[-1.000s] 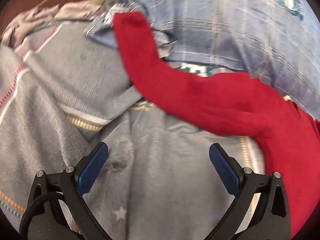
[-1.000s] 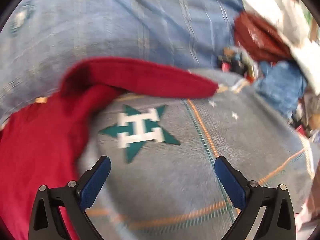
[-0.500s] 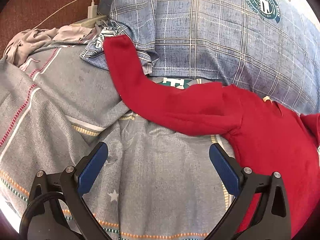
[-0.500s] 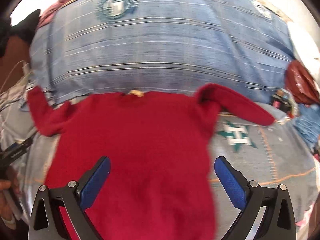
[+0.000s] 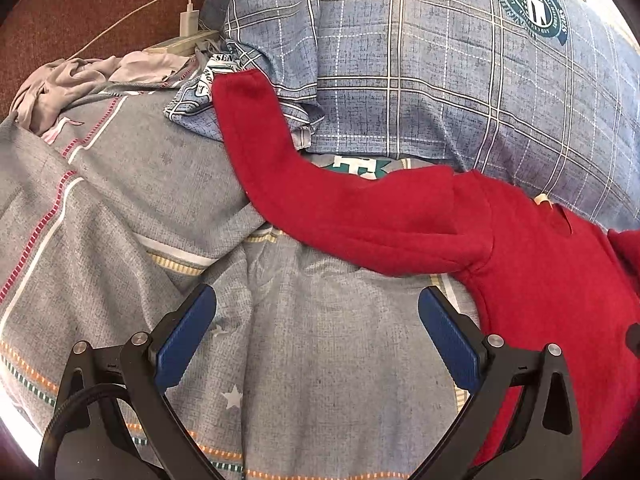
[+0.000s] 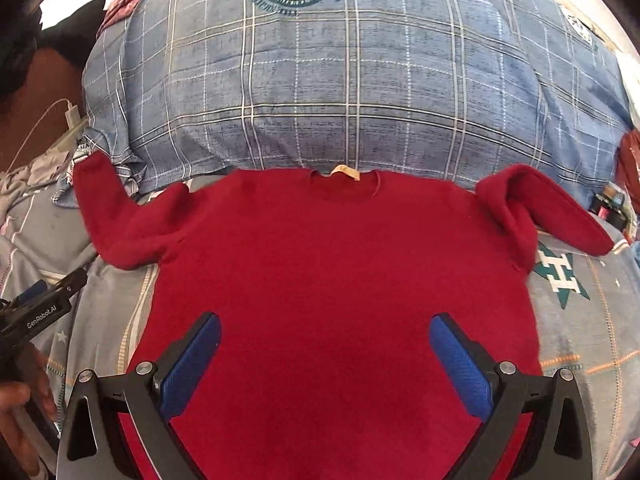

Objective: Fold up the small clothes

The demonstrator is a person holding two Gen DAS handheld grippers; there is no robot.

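Observation:
A small red sweater (image 6: 336, 264) lies flat on the grey bedsheet (image 6: 584, 344), collar toward the pillow, both sleeves spread out. My right gripper (image 6: 324, 360) is open and empty above the sweater's lower body. My left gripper (image 5: 316, 336) is open and empty over the grey sheet (image 5: 120, 208), just below the sweater's left sleeve (image 5: 320, 196). The left gripper also shows at the left edge of the right wrist view (image 6: 44, 304).
A big blue plaid pillow (image 6: 352, 88) lies behind the sweater. A crumpled pale garment (image 5: 80, 80) and a white charger with cable (image 5: 188, 20) sit at the far left. Dark red cloth and small items (image 6: 612, 200) lie at the right edge.
The right gripper has swung left from the right sleeve and star print to over the sweater's body. The left gripper has pulled back, so the sleeve lies farther off.

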